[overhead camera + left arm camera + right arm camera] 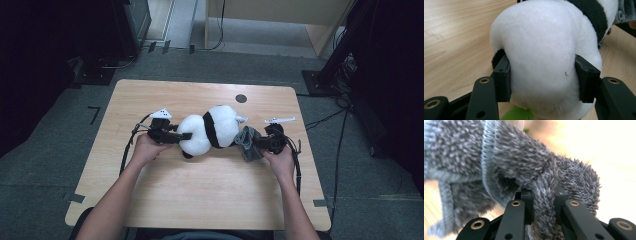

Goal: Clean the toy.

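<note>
Seen from above, a person seated at the near edge of a light wooden table (150,200) works a handheld gripper in each hand over a stuffed toy at mid-table. At left, the left gripper (176,136) points toward the centre, its jaws about half spread and pressed into the white rump of a plush panda (209,129); in the left gripper view the two black pads dent the panda (541,57) on either side, and a patch of bright green (517,115) shows beneath the toy, too little of it to say what it is. The panda lies on its side across the middle of the tabletop, white body ringed by a black band, one small black limb poking out underneath toward the person. Just right of the toy, touching it, hangs a crumpled grey fuzzy cloth (249,142), pinched by the right gripper (261,145), whose jaws are drawn close together on a fold of the fabric. The right gripper view shows that fold of the grey fuzzy cloth (544,210) squeezed between the two pads, with a ribbed hem running across the pile. Farther back on the table sits a small dark round hole (241,98).
</note>
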Tool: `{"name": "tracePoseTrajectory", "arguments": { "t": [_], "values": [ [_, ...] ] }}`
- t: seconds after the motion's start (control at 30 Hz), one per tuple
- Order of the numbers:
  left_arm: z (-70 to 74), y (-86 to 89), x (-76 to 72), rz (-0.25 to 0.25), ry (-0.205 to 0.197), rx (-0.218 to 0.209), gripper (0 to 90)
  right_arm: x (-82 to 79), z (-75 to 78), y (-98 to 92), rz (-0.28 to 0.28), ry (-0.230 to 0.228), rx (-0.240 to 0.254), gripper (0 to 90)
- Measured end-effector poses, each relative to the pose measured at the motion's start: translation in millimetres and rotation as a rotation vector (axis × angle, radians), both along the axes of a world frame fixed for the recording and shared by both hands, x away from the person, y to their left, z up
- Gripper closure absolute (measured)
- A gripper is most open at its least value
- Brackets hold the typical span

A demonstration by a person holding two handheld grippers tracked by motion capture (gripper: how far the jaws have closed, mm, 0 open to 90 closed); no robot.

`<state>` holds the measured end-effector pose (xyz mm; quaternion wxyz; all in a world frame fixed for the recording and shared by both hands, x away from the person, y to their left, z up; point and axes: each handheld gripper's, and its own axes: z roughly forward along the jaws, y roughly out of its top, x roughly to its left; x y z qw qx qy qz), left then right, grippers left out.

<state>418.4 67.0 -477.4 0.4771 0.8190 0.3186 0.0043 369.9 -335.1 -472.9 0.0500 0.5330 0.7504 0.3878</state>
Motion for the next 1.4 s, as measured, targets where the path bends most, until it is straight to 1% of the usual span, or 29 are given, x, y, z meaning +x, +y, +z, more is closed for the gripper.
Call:
{"name": "tracePoseTrajectory", "arguments": {
  "t": [0.07, 0.23, 0.27, 0.37, 0.4, 0.47, 0.53, 0.57, 0.63, 0.7, 0.8, 0.87, 0.9, 0.93, 1.0, 1.03, 1.13, 1.23, 1.4],
  "values": [
    [0.1, 0.2, 0.3, 0.006, 0.008, -0.008, 42.4, -3.7, 10.9, -1.7, -0.008, -0.031, 0.013, 79.0],
    [1.1, 0.3, 0.6, 0.022, 0.019, -0.021, 43.3, -12.6, 34.9, 3.2, -0.006, -0.098, 0.019, 79.1],
    [1.5, -0.1, 0.7, 0.028, 0.025, -0.024, 43.5, -14.0, 38.1, 3.8, -0.004, -0.108, 0.025, 79.1],
    [2.3, -0.9, 0.0, 0.036, 0.026, -0.026, 44.0, -19.4, 51.3, 4.7, 0.003, -0.141, 0.08, 79.2],
    [2.3, -0.9, 0.0, 0.037, 0.028, -0.028, 44.1, -21.1, 55.6, 5.7, 0.006, -0.157, 0.089, 79.2],
    [2.3, -0.7, -0.1, 0.037, 0.03, -0.029, 44.2, -24.5, 63.6, 10.5, 0.02, -0.177, 0.093, 79.2],
    [2.2, -0.5, -0.5, 0.038, 0.033, -0.031, 44.2, -25.9, 66.9, 16.7, 0.036, -0.185, 0.092, 79.2],
    [2.3, -0.5, -1.0, 0.038, 0.032, -0.032, 44.2, -25.8, 67.1, 19.5, 0.041, -0.184, 0.092, 79.2],
    [2.4, -0.5, -2.0, 0.041, 0.033, -0.034, 44.2, -24.5, 65.5, 27.8, 0.061, -0.178, 0.071, 79.2],
    [2.4, -0.4, -3.7, 0.044, 0.031, -0.033, 44.1, -21.3, 60.2, 36.3, 0.079, -0.165, 0.055, 79.1],
    [1.6, 0.0, -6.5, 0.043, 0.022, -0.033, 43.3, -16.6, 53.0, 43.0, 0.09, -0.145, 0.042, 79.1],
    [1.2, 0.4, -6.2, 0.045, 0.029, -0.035, 42.0, -14.1, 49.8, 44.6, 0.093, -0.14, 0.046, 79.0],
    [0.9, -0.1, -6.2, 0.046, 0.024, -0.035, 41.4, -13.4, 48.8, 45.1, 0.091, -0.142, 0.049, 79.1],
    [0.4, -0.3, -5.9, 0.046, 0.022, -0.035, 39.9, -12.4, 47.8, 45.5, 0.094, -0.139, 0.046, 79.1],
    [-1.6, 0.3, -3.9, 0.047, 0.032, -0.048, 34.5, -11.2, 45.8, 46.5, 0.096, -0.136, 0.048, 79.1],
    [-2.4, 0.4, -3.1, 0.048, 0.032, -0.049, 30.3, -10.3, 44.7, 46.8, 0.101, -0.135, 0.047, 79.1],
    [-5.1, 0.4, 0.5, 0.045, 0.02, -0.055, 21.2, -9.2, 43.1, 48.0, 0.103, -0.134, 0.05, 79.2],
    [-4.2, -1.7, 8.3, 0.022, 0.037, -0.034, 14.5, -7.9, 41.3, 48.5, 0.106, -0.132, 0.048, 79.2],
    [-3.5, -5.9, 17.4, -0.008, 0.037, -0.005, 8.4, -4.5, 37.4, 50.3, 0.117, -0.125, 0.053, 79.3]
  ]
}}
